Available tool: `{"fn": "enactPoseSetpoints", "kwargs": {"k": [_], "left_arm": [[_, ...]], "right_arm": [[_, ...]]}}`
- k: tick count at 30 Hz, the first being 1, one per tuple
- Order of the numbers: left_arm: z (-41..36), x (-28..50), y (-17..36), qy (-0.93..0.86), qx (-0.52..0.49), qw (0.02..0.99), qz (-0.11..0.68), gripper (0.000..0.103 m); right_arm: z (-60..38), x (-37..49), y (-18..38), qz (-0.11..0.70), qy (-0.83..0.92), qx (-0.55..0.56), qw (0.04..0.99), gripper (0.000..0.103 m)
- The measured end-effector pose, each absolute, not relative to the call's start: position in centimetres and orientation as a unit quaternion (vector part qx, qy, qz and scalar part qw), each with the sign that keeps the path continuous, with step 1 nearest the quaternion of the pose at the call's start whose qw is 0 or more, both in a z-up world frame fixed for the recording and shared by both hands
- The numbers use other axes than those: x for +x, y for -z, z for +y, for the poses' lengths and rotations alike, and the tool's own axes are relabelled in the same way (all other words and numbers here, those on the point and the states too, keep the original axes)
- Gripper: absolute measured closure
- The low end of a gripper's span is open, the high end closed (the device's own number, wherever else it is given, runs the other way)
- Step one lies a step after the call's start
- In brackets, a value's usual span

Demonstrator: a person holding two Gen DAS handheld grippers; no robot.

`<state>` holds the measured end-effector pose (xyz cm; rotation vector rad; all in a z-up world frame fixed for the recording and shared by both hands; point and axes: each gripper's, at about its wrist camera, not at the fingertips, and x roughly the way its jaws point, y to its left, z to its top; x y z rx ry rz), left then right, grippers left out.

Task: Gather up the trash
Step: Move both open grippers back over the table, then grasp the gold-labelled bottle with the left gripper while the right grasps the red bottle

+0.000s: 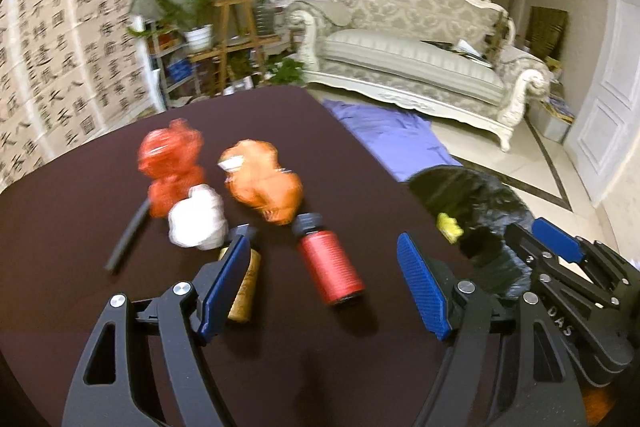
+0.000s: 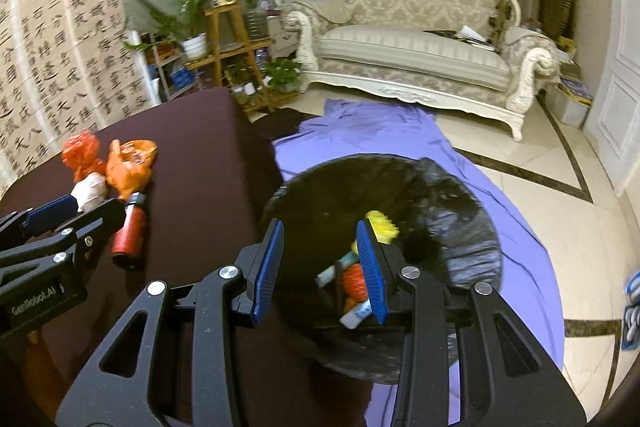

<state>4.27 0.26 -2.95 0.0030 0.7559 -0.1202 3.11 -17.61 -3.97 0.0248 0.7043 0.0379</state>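
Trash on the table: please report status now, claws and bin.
Left claw open, empty, over red bottle. Right claw open, empty, above black-lined bin. Path clear.

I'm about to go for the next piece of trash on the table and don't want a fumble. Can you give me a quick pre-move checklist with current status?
1. Left gripper empty, jaws open: ok.
2. Right gripper empty: ok, nothing between its jaws; it hangs over the bin.
3. Black-lined bin open and beside the table: ok; trash already lies inside.
4. Red bottle reachable: ok, lying on its side ahead of the left jaws.
5. Red bottle free of neighbours: not ok, its cap touches the orange bag.
6. Tan cork-like cylinder clear: cannot tell, partly hidden behind the left finger.
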Motion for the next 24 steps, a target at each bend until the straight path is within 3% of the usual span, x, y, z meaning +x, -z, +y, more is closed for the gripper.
{"fn": "enactPoseSetpoints", "kwargs": {"k": [11,20,24], "left_arm": [[4.5,4.7,4.2,0.017,-0.014,0.921,0.389,0.03],[4.6,6.1,6.0,0.03,-0.008,0.903,0.429,0.054],[4.8,6.1,6.4,0.033,-0.008,0.9,0.434,0.071]], "right_arm": [[-13.2,3.6,3.7,0.35,-0.053,-0.009,0.935,0.066],[-11.4,4.0,4.1,0.356,-0.069,-0.016,0.932,0.066],[-10.7,4.2,4.2,0.357,-0.078,-0.019,0.931,0.066]]}}
